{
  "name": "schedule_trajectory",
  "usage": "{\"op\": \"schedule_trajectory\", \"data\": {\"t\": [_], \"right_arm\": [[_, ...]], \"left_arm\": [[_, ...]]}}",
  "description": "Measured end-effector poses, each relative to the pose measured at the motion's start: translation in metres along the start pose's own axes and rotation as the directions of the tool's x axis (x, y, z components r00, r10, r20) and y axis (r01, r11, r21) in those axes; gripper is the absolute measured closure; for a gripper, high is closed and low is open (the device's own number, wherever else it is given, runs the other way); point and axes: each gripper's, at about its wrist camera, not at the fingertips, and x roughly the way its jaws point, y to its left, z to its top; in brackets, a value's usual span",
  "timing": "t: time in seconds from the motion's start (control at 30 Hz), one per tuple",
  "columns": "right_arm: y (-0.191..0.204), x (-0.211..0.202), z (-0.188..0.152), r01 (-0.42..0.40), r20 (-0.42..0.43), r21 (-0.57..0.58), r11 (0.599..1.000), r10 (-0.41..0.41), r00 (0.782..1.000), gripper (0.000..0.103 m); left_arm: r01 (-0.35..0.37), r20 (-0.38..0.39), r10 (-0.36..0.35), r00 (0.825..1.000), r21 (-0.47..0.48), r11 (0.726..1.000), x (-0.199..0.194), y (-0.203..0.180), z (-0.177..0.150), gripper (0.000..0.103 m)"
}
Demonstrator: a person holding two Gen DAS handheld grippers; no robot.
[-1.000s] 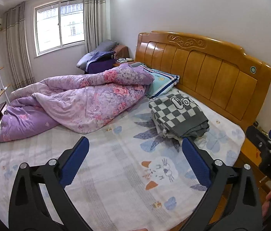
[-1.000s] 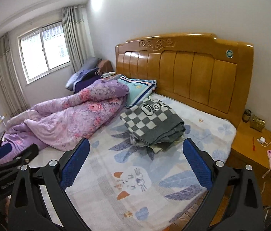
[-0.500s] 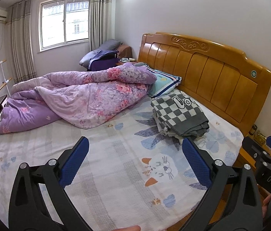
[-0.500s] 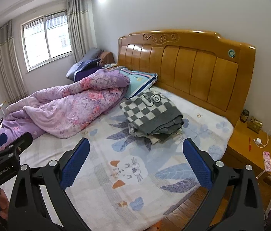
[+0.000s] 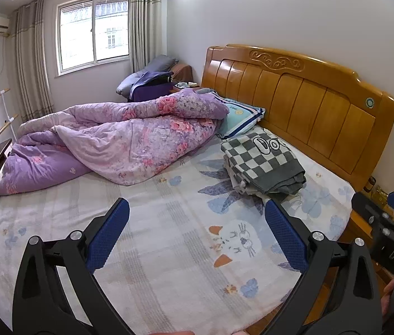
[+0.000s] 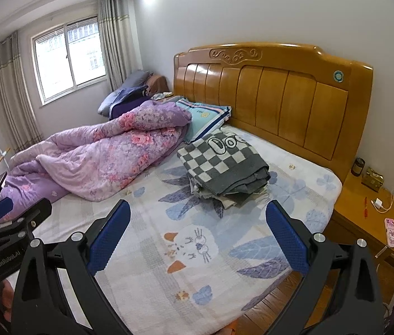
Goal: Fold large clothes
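Left wrist view has my left gripper (image 5: 195, 233) held over the near part of the bed, blue pads (image 5: 109, 233) spread wide with nothing between them, just the bedsheet (image 5: 169, 254) with its cat face print below. Right wrist view shows pretty much the same deal: my right gripper (image 6: 197, 233) is wide apart too, holding nothing, hanging above the near edge of the mattress.

The stack of folded clothes (image 5: 262, 164) sits on the sheet toward the headboard (image 5: 308, 106) side, well apart from both sets of fingers. Top piece is a grey and white checkered thing with big letters on it, and a few lighter layers poke out underneath (image 6: 222, 167). Just behind the stack is a light blue pillow (image 5: 241, 115) with striped edges, touching or nearly touching it, hard to say which.

A rumpled purple floral quilt (image 5: 118, 142) takes up the far left half of the bed, bunched in a loose heap and partly over the pillow.

From the right camera I can see my other gripper poking in at the left edge, and from the left camera the right one shows at the right edge. Beside the bed there's a wooden nightstand (image 6: 364, 217) with a pink phone (image 6: 391, 231), a charger and a small jar on it. Window (image 5: 93, 32) with curtains at the far wall.
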Motion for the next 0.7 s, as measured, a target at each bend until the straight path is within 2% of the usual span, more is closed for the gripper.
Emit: {"op": "schedule_trajectory", "data": {"t": [0.37,0.7], "right_arm": [[0.001,-0.003,-0.003,0.008,-0.011,0.008,1.000,-0.008,1.000,0.009],[-0.005,-0.001,0.001,0.008,-0.025,0.035,0.999,-0.007,1.000,0.009]], "left_arm": [[-0.021,-0.024,0.021,0.999,-0.015,1.000,0.009,0.006,0.001,0.005],[-0.006,-0.042,0.006,0.999,0.004,1.000,0.013,0.008,0.003,0.005]]}}
